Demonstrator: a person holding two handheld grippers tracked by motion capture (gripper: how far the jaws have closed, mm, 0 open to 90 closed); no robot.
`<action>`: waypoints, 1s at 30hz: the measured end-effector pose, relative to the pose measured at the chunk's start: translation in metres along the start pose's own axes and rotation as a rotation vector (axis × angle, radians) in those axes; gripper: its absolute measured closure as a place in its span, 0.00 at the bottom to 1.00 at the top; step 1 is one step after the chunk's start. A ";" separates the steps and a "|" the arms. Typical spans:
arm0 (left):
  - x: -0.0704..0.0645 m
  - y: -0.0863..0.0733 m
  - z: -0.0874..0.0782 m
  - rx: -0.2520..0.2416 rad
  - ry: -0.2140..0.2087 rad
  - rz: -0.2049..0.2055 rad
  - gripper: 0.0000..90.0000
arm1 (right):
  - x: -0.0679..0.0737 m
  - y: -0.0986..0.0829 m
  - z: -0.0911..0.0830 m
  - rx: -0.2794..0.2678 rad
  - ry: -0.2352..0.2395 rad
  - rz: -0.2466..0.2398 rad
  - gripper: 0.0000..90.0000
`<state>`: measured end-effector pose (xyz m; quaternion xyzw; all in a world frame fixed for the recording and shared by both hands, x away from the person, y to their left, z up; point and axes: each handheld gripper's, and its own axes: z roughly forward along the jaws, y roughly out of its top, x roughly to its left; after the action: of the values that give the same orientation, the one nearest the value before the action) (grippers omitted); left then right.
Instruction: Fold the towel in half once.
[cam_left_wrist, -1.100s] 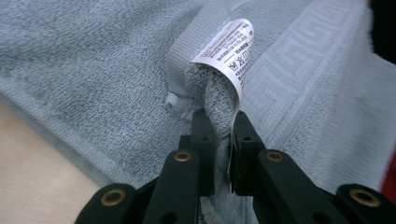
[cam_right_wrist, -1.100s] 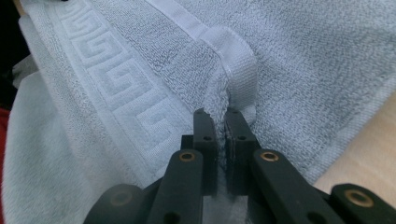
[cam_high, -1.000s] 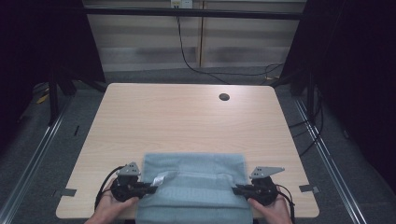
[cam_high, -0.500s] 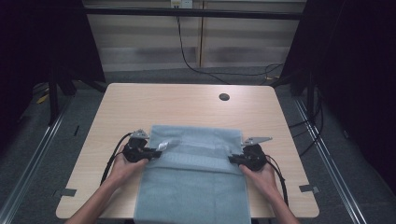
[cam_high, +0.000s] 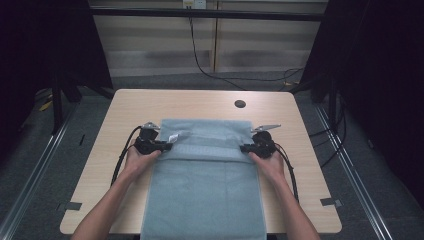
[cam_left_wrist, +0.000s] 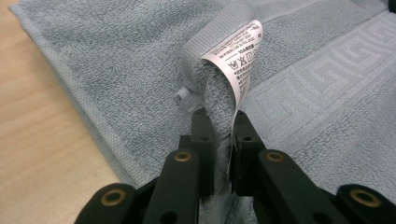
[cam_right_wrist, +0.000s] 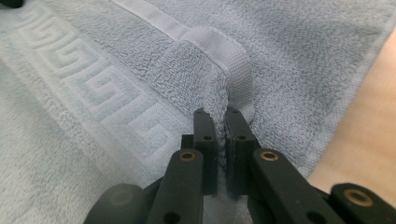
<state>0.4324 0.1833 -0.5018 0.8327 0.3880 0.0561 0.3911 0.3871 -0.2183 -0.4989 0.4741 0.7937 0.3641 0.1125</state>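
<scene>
Across the table (cam_high: 130, 107), from centre to the 6 o'clock edge, a pale blue towel (cam_high: 205, 190) is spread, its near end overhanging. The left tongs (cam_high: 162, 146) are closed on a corner bearing the care label (cam_left_wrist: 238, 58); the right tongs (cam_high: 245, 148) are clamped on the opposite corner. Each pinch is judged shallow; uneven pulling could free a corner or skew the fold.

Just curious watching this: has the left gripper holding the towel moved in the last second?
Yes. The left gripper, shut on the towel, has travelled away from the table's near edge toward the dark hole at the far side.
</scene>
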 end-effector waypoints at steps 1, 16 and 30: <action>0.002 0.001 0.002 -0.009 0.002 -0.012 0.92 | -0.002 0.004 0.003 0.003 -0.011 -0.001 0.95; 0.017 0.013 0.017 -0.087 0.055 -0.089 0.92 | -0.007 0.033 0.028 0.001 -0.150 0.019 0.95; -0.010 0.043 -0.069 -0.295 -0.020 0.002 0.92 | 0.005 0.068 -0.063 -0.298 -0.022 -0.023 0.95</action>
<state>0.4235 0.2016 -0.4222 0.7671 0.3710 0.1046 0.5128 0.3970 -0.2247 -0.4070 0.4469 0.7351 0.4712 0.1945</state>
